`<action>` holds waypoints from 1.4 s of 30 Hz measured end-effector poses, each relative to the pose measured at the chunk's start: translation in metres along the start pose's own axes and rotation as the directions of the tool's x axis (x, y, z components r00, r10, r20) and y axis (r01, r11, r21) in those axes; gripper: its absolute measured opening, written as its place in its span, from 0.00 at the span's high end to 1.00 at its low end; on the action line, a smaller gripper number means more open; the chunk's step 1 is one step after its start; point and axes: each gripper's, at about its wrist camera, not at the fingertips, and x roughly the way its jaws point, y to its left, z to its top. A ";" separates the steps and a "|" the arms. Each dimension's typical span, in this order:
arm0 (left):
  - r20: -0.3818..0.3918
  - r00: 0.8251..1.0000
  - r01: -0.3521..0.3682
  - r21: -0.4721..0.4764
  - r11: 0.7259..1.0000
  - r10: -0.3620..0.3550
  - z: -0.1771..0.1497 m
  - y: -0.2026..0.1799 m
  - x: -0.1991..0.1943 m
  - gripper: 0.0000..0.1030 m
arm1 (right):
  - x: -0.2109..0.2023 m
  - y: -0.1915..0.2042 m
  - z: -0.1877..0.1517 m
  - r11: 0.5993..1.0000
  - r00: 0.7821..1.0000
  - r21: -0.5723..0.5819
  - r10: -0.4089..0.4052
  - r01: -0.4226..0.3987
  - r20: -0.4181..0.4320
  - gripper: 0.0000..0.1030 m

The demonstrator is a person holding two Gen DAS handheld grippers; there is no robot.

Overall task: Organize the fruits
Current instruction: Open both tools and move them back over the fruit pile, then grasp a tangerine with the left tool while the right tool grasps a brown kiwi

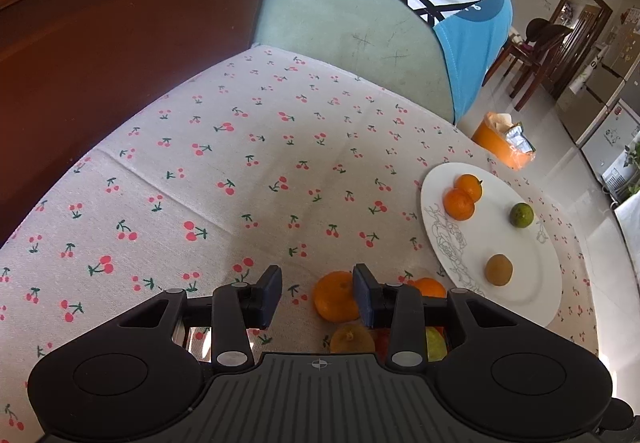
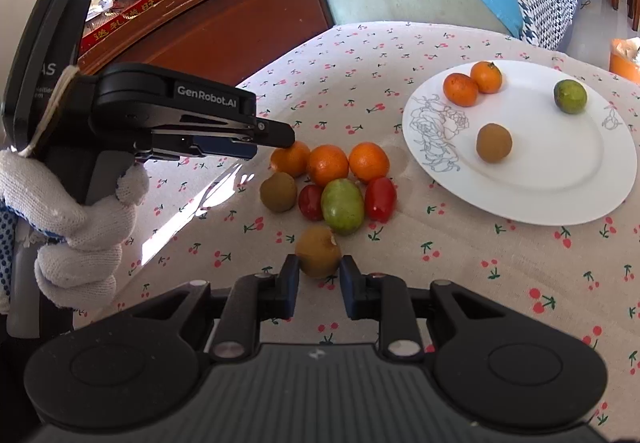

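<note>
The right gripper (image 2: 319, 275) had its fingers clamped on a brown round kiwi (image 2: 318, 252) near the counter's front edge. The left gripper (image 1: 316, 293) held narrow fingers around a small orange tangerine (image 1: 335, 296), grip unclear.

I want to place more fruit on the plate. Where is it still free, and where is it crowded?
The white plate is bare across its near half, below the brown fruit, and between the two oranges and the green fruit. The fruit cluster on the cloth is crowded.

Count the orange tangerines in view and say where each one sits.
5. Two touch each other at the white plate's far left: and. Three line up on the tablecloth: at the left gripper's tip, and. None seems hidden.
</note>
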 end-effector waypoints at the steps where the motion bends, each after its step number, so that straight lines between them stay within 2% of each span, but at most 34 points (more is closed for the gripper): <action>1: -0.001 1.000 0.001 0.011 1.000 -0.001 -0.001 -0.001 0.000 0.65 | 0.000 0.000 0.000 1.000 1.000 0.000 0.000 0.000 -0.001 0.77; 7: 0.005 1.000 -0.012 0.090 0.996 0.012 -0.005 -0.010 0.001 0.60 | 0.002 -0.001 0.001 1.000 1.000 0.006 0.000 0.000 -0.001 0.77; 15: -0.033 0.999 0.007 0.192 0.981 -0.001 -0.012 -0.025 0.006 0.63 | 0.002 0.000 0.000 1.000 1.000 0.004 0.000 0.000 -0.002 0.78; 21: -0.026 1.000 0.009 0.186 0.982 -0.004 -0.014 -0.024 0.009 0.62 | 0.001 0.000 0.000 1.000 1.000 0.008 0.002 -0.002 0.001 0.76; 28: -0.022 1.000 0.006 0.211 0.977 -0.001 -0.018 -0.027 0.012 0.70 | 0.001 0.002 0.001 1.000 1.000 0.010 0.010 -0.010 0.008 0.75; 36: -0.013 1.000 0.007 0.224 0.975 -0.004 -0.020 -0.030 0.012 0.72 | 0.004 0.005 0.002 1.000 1.000 0.008 -0.001 0.001 0.015 0.66; 40: -0.011 1.000 0.005 0.224 0.974 -0.003 -0.020 -0.030 0.012 0.72 | 0.008 0.006 0.002 1.000 1.000 0.008 -0.014 0.014 0.023 0.66; 42: -0.010 1.000 0.003 0.225 0.974 -0.001 -0.020 -0.030 0.012 0.72 | 0.009 0.007 0.003 1.000 1.000 0.002 -0.010 0.010 0.018 0.75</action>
